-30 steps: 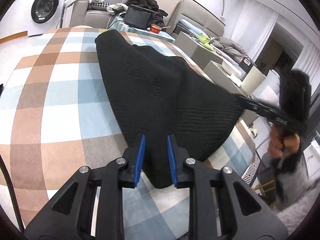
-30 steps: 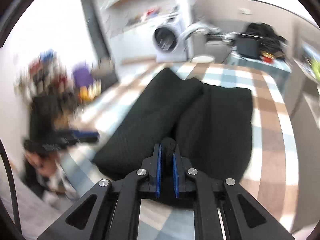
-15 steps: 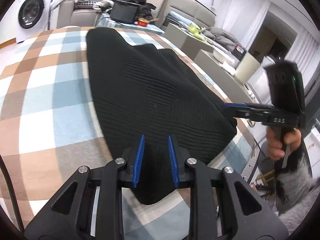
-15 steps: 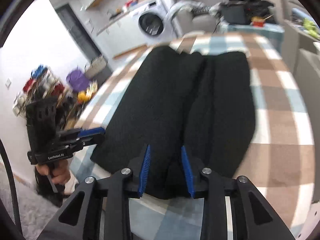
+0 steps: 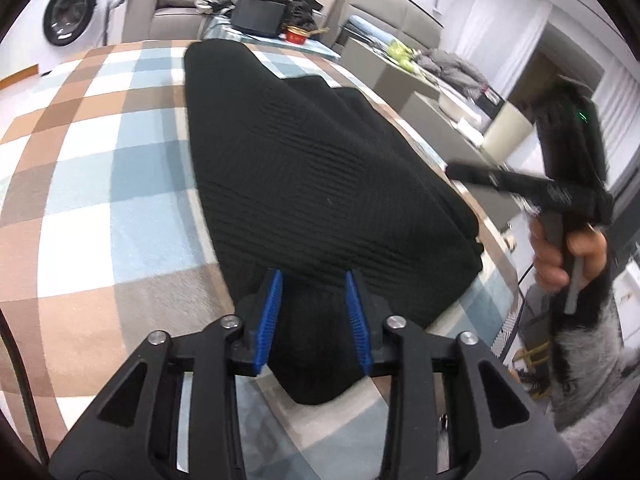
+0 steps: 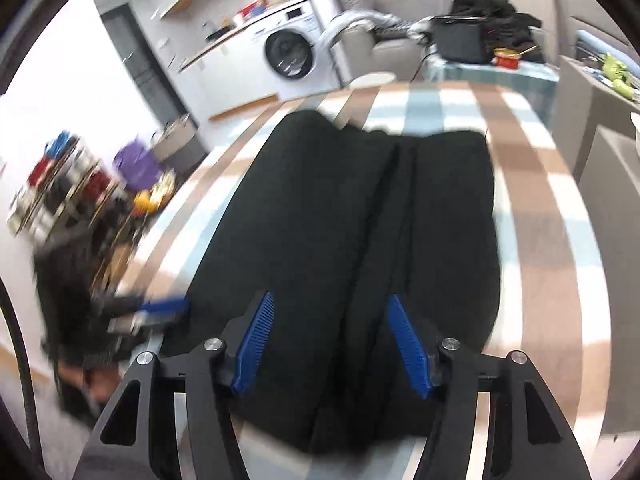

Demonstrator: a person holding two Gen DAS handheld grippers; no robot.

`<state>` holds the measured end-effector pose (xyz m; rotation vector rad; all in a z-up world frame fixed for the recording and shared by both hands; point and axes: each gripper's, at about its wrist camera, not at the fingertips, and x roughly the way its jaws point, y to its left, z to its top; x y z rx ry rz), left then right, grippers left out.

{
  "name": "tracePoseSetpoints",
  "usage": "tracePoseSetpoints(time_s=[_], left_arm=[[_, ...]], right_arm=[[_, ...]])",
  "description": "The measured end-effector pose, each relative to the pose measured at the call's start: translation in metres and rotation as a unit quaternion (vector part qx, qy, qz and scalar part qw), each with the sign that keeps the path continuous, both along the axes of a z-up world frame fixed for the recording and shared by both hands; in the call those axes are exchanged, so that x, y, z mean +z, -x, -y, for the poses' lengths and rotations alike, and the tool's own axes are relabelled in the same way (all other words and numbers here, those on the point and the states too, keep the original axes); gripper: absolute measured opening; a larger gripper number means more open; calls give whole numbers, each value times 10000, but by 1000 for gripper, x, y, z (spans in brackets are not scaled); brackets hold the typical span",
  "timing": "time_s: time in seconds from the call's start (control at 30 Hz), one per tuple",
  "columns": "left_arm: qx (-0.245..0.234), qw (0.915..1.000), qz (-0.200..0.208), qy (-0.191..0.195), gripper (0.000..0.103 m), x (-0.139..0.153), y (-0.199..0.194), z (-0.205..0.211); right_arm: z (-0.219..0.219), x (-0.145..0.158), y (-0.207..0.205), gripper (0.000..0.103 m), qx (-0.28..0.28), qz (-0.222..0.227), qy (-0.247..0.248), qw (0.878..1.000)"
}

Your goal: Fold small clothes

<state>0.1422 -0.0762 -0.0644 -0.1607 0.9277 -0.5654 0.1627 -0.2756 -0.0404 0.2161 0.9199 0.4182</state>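
The left gripper (image 5: pixel 314 322) has just been opening; its blue pads (image 5: pixel 269 320) stand apart over the near corner of the black garment (image 5: pixel 320 184) without pressing it, so it is released. The right gripper (image 6: pixel 332 340) has also just been opening, wider, its jaws straddling the garment's near edge with cloth between them but free of the pads.

The garment lies flat on the checked cloth (image 5: pixel 100 200), running from 6 o'clock toward 12 in both views, a lengthwise fold line (image 6: pixel 384 216) down its middle. Bare checked cloth stretches at 9 o'clock in the left view and at 3 o'clock in the right. At 3 o'clock in the left view the right gripper hangs just off the table's edge.
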Motion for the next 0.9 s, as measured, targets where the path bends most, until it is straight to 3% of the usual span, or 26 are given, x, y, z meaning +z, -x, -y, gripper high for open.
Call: tracePoseSetpoints(time_s=[0.1,0.17,0.23,0.3,0.33,0.37,0.43,0.5,0.57,0.63,0.73,0.83,0.9], left_arm=[[314,9995,3,-32,44,1,-10,-9],[525,9986,19,-20,60,0,-16,-15],[840,9965,-29,-39,67,-3,-25,-24],[1034,9945,-152,-17,67,-5,-32,-32],[1077,9940,-189,40,67,-6,-35,-36],[1109,9936,-217,86,67,-6,-37,-39],[1114,9935,-229,95,67,-6,-41,-41],[1105,9936,-207,50,67,-6,-44,-40],[1081,9939,-212,52,67,-7,-46,-38],[1031,9945,-199,52,67,-6,-45,-38],[978,9950,-207,1,67,-8,-50,-32],[941,9952,-256,-55,67,-10,-51,-25],[901,9956,-246,-81,67,-8,-49,-22]], right_arm=[[0,-7,-57,61,-241,-168,20,9996],[-1,-14,-87,61,-296,-320,-6,9991],[-6,-24,-117,61,-326,-412,67,9986],[-6,-37,-138,60,-342,-546,138,9978],[-6,-43,-148,49,-425,-638,193,9969],[-8,-47,-155,19,-426,-689,173,9966],[-11,-41,-157,11,-248,-497,92,9984],[-13,-18,-144,10,-178,86,122,9997],[2,10,-134,10,-458,520,89,9976],[17,17,-133,10,-699,546,244,9958],[34,-3,-147,12,-1056,201,617,9923],[50,-27,-153,19,-1097,-463,409,9920],[58,-26,-135,24,-962,-579,53,9937]])
